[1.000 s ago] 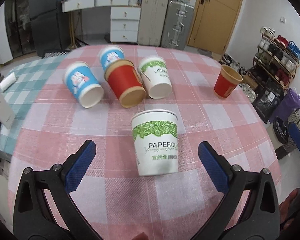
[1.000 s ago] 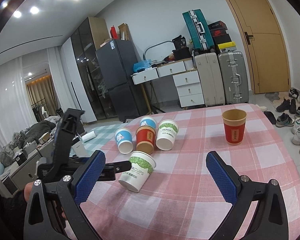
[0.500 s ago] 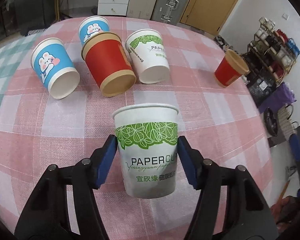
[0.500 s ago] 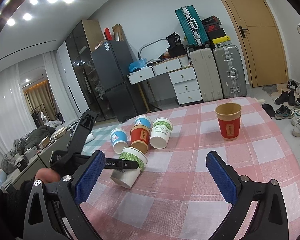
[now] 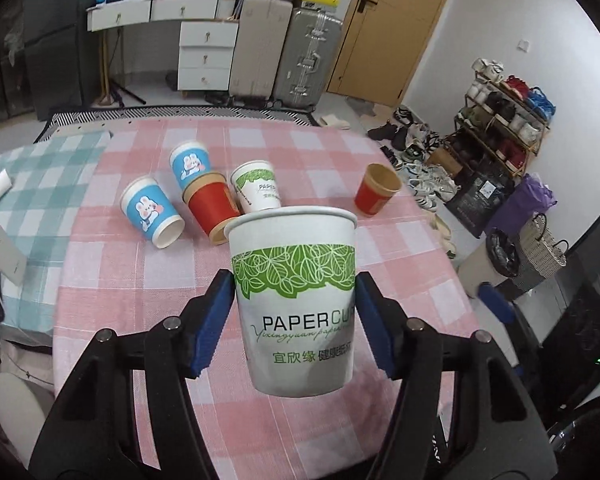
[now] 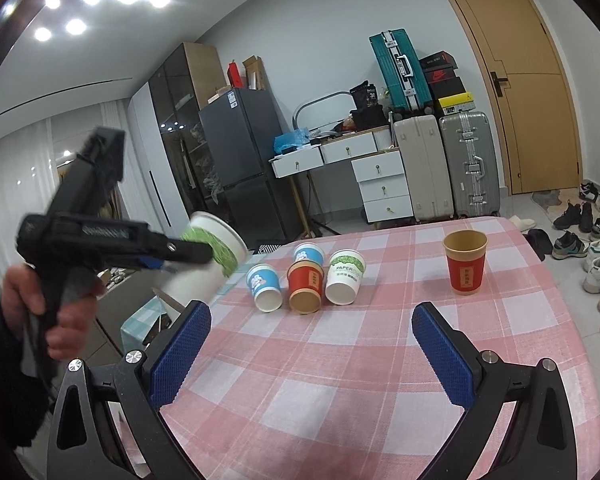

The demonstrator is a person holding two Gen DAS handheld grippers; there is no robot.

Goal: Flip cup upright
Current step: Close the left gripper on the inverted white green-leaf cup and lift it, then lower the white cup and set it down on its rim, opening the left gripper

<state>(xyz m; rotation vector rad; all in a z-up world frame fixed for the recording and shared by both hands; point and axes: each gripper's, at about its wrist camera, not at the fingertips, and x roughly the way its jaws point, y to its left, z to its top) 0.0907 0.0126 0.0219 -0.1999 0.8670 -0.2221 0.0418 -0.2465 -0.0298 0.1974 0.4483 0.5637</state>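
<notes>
My left gripper is shut on a white paper cup with a green leaf band, held in the air above the pink checked tablecloth. The right wrist view shows this cup tilted, rim pointing up and to the right, off the table's left side, with a hand on the left gripper's handle. My right gripper is open over the table's near part with nothing between its fingers.
Several cups lie on their sides mid-table: two blue rabbit cups, a red one and a white-green one. A red cup stands upright at the right. A shoe rack stands to the right of the table.
The left gripper shut on the white-green cup that lay on the table, then lifted it well above the cloth and tilted its rim upward. The right gripper stayed open.
</notes>
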